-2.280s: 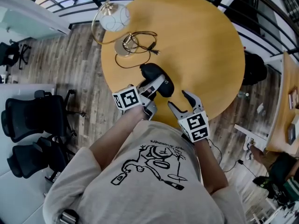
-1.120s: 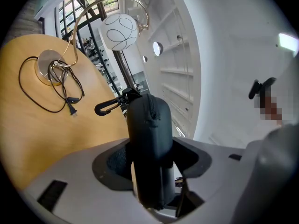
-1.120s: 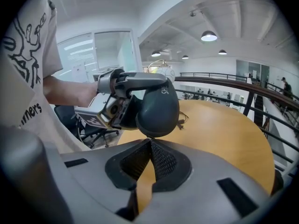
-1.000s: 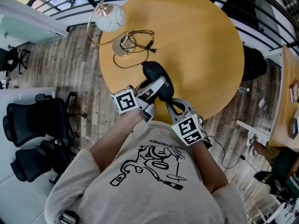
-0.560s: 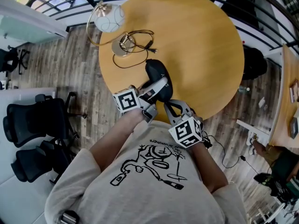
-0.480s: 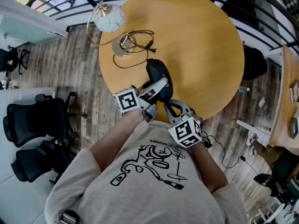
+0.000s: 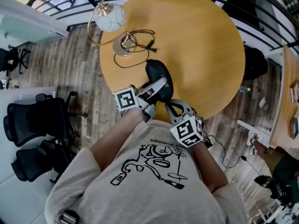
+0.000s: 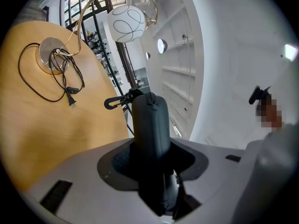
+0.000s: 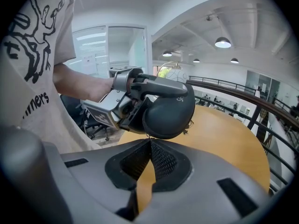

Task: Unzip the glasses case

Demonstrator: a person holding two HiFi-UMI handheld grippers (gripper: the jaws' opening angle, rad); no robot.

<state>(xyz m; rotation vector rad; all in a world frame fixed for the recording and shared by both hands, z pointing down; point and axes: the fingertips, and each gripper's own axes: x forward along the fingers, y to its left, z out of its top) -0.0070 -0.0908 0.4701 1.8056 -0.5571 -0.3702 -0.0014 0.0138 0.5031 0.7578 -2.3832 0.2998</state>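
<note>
A black zip glasses case is held near the front edge of the round wooden table. My left gripper reaches in from the left, its jaws closing, with both pads pressed on the sides of the case. The right gripper is shut at the case's near end. In the right gripper view its fingertips meet just under the case, pinching a thin zipper pull at the seam. The zip itself is mostly hidden.
A lamp with a white globe and a round metal base stands at the table's far left, its black cord coiled beside it. Black office chairs stand on the wooden floor to the left. A railing runs behind the table.
The right gripper came in from the right, shut, and reached the case's near end. The case turned slightly in the left gripper's jaws. Over the last half second almost nothing moved.
</note>
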